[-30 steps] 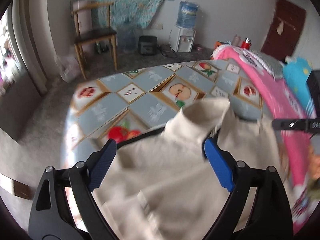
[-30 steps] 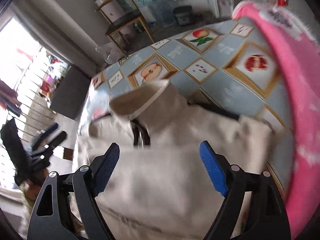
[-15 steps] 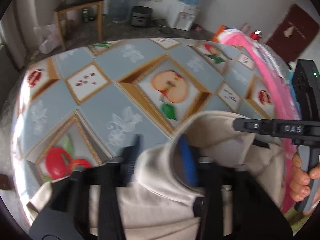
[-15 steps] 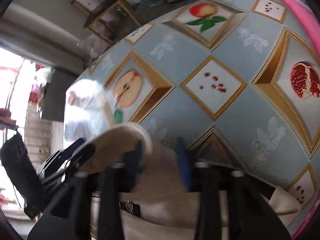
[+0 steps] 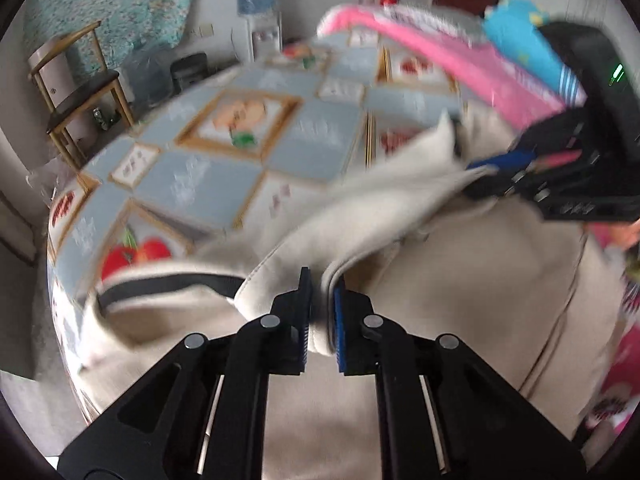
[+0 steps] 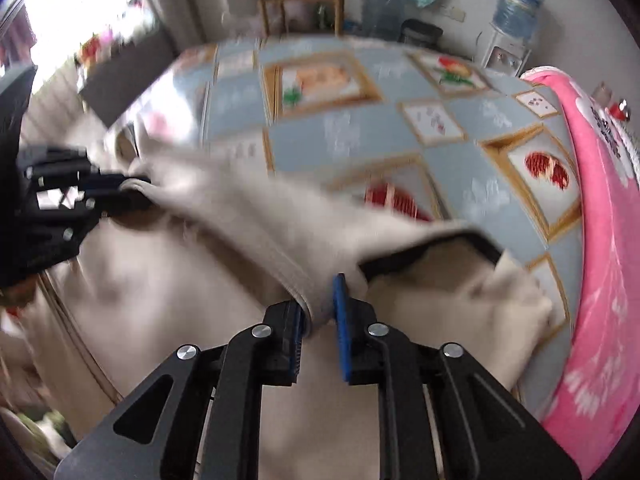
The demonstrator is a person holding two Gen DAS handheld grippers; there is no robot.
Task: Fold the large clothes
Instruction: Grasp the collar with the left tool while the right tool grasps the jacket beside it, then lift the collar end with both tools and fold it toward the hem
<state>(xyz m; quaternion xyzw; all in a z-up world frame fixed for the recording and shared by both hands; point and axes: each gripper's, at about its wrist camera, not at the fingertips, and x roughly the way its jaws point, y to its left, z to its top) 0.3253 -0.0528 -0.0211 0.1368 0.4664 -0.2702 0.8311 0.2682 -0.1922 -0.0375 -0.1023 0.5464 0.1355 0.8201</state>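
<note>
A large cream garment [image 5: 460,300] with dark trim lies on a table covered by a blue fruit-print cloth [image 5: 224,176]. My left gripper [image 5: 320,300] is shut on a folded edge of the garment. My right gripper [image 6: 320,312] is shut on another part of the same edge. The stretch of edge between them is lifted off the table. The right gripper also shows in the left wrist view [image 5: 500,168], the left gripper in the right wrist view [image 6: 120,188]. The garment [image 6: 180,300] fills the near part of the right wrist view.
A pink blanket [image 6: 600,240] and a blue item [image 5: 516,40] lie along the table's right side. Beyond the table stand a wooden chair [image 5: 80,92], a water dispenser [image 5: 256,8] and a dark box [image 5: 188,68] on the floor.
Both grippers went from open above the garment to shut on its top edge. They then moved apart and lifted the edge, and both views swung round.
</note>
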